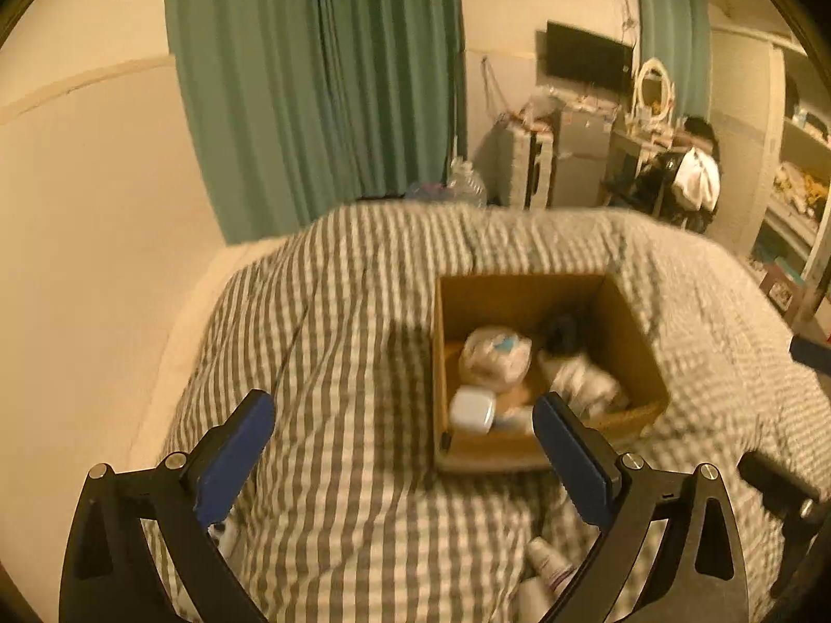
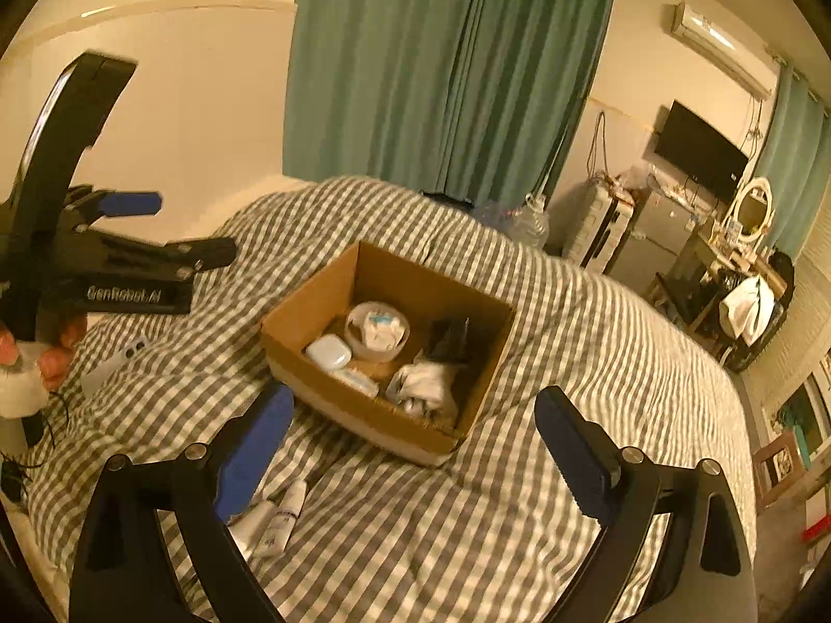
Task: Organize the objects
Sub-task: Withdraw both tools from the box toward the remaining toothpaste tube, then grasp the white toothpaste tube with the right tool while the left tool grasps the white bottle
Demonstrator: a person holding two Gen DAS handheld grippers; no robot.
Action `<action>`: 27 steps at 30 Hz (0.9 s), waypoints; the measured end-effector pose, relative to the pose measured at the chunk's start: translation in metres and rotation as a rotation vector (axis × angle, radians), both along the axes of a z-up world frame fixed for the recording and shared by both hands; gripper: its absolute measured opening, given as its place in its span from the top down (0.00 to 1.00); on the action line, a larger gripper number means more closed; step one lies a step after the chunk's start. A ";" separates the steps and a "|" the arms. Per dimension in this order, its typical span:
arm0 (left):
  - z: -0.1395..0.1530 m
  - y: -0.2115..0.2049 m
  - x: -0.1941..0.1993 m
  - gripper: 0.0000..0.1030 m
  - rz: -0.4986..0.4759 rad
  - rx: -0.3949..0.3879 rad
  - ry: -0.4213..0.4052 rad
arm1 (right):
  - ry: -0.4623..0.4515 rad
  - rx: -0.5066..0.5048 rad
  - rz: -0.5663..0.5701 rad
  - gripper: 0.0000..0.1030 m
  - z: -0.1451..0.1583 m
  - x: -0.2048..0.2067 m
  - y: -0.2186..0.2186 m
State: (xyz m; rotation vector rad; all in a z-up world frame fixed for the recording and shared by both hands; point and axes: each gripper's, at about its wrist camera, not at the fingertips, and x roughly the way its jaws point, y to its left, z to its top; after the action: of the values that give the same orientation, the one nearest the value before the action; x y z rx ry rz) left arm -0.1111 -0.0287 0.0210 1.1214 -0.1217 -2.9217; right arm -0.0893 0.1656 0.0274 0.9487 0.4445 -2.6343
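Note:
An open cardboard box (image 1: 631,329) (image 2: 306,311) sits on the checked bed cover. It holds a white earbud case (image 1: 471,409) (image 2: 328,352), a round tub of wrapped items (image 1: 496,358) (image 2: 377,331), crumpled white packets (image 2: 423,387) and a dark object (image 2: 451,337). My left gripper (image 1: 405,425) is open and empty, above the cover just left of the box. My right gripper (image 2: 415,423) is open and empty, in front of the box's near corner. White tubes (image 2: 278,519) (image 1: 548,563) lie on the cover below the grippers. The left gripper also shows in the right wrist view (image 2: 130,223).
A phone in a clear case (image 2: 117,361) lies on the cover at left, near black cables (image 2: 31,446). A cream wall borders the bed's left side. Green curtains (image 1: 317,78), a water jug (image 2: 530,218), a desk with a mirror and shelves stand beyond the bed.

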 end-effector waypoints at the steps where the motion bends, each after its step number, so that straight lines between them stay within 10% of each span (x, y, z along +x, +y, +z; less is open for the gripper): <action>1: -0.010 -0.001 0.004 0.01 0.010 -0.001 -0.008 | -0.016 -0.006 0.000 0.08 -0.008 0.001 -0.001; 13: -0.112 -0.009 0.051 0.01 0.046 -0.059 -0.112 | -0.303 -0.028 0.013 0.10 -0.141 -0.012 -0.038; 27: -0.130 -0.027 0.059 0.01 0.106 -0.018 -0.158 | -0.455 0.107 0.057 0.58 -0.203 -0.010 -0.071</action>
State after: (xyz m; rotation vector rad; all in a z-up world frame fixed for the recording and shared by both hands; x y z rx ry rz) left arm -0.0518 -0.0557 -0.1087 1.3126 -0.0862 -2.7326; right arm -0.0993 0.0949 -0.1757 1.4948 0.4895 -2.2625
